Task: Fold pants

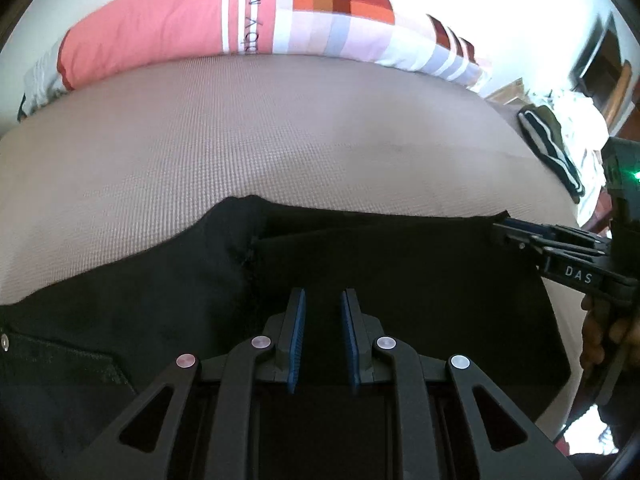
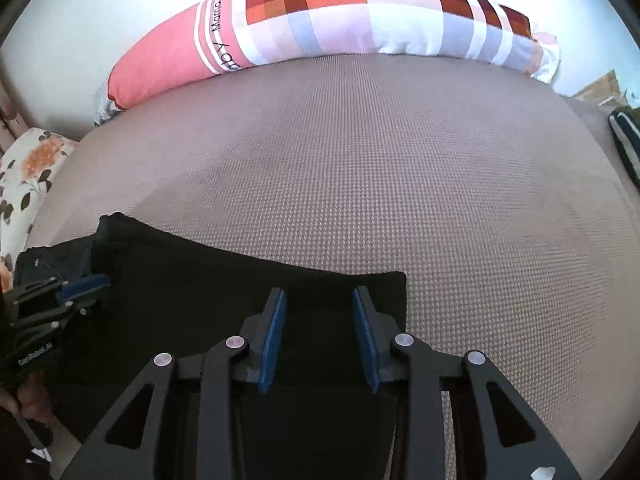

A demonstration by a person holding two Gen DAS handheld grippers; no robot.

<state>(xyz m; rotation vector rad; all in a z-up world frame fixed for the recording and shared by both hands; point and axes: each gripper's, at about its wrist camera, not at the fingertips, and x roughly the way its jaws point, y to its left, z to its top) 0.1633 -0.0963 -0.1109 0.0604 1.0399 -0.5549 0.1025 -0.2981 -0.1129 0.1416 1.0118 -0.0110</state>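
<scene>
Black pants (image 1: 400, 276) lie flat on a taupe bed, with a folded layer on top; a waist button and pocket show at the left. My left gripper (image 1: 322, 300) is open just above the pants, with nothing between its blue pads. My right gripper (image 2: 320, 298) is open over the right end of the pants (image 2: 224, 280), near their far right corner. Each gripper shows in the other's view: the right one (image 1: 516, 230) at the pants' far right corner, the left one (image 2: 86, 284) at the left.
The taupe textured bed cover (image 2: 380, 160) stretches ahead. A long pink and checked pillow (image 2: 320, 20) lies along the far edge by the wall. A floral pillow (image 2: 28, 168) is at the left. A dark striped garment (image 1: 552, 148) and white clothes lie at the right.
</scene>
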